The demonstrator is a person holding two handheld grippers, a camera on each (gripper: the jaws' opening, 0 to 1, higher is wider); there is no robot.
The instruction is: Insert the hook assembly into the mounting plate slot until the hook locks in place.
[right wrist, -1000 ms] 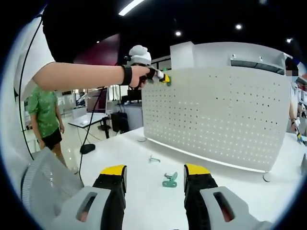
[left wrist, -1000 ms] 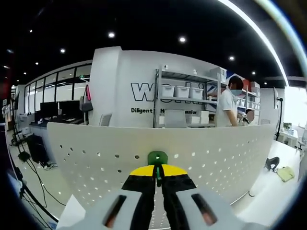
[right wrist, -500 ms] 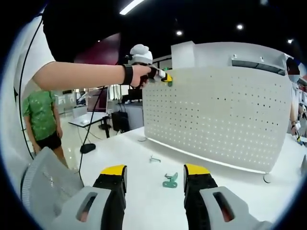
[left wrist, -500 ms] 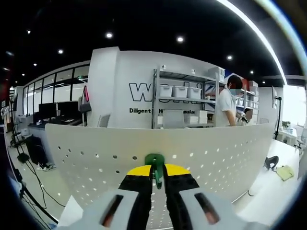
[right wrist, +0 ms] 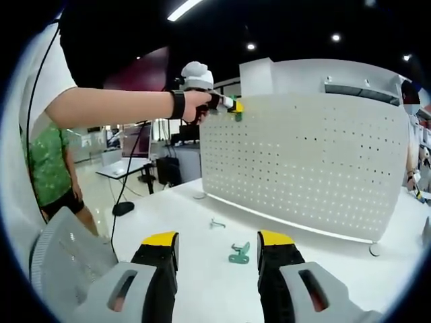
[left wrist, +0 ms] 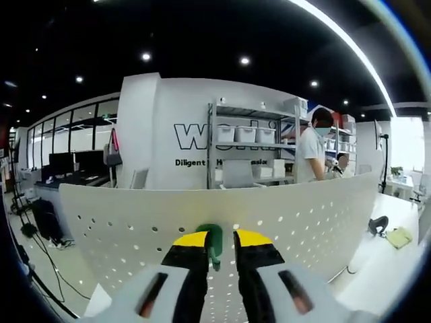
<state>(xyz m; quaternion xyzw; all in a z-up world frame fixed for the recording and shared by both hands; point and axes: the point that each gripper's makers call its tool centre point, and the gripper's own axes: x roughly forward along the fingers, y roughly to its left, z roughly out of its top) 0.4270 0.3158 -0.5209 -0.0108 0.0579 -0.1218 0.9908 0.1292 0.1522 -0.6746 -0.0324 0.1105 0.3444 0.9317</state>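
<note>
— Starting with the left tongs [left wrist: 214, 239]: what do they have?

— Yellow-tipped jaws a little apart, with a green hook [left wrist: 213, 243] between them. Whether they grip it, cannot tell. The hook sits against the white pegboard [left wrist: 303, 215] near its top edge. From the right gripper view the same tongs [right wrist: 232, 108] are up at the board's upper left corner, held by a hand [right wrist: 195, 104] with a black wrist strap.

— And the pegboard itself?

— Upright on the white table [right wrist: 202, 235], a curved-looking sheet dotted with rows of small holes. A small foot shows at its lower right end.

— Right tongs?

— Right tongs [right wrist: 217, 245] spread wide, nothing between the jaws, hanging low over the table, well apart from the board.

— Anything loose on the table?

— A second green hook [right wrist: 238, 253] lies flat ahead of the right tongs, between the jaw tips as seen. A small grey metal hook [right wrist: 215, 223] lies a bit farther on, nearer the board's base. Neither touches the board.

— Background?

— A metal shelf rack [left wrist: 252, 145] with white bins behind the board; a person in white [left wrist: 311, 155] stands at it. Another person in a green shirt [right wrist: 47, 168] stands off to the left.
</note>
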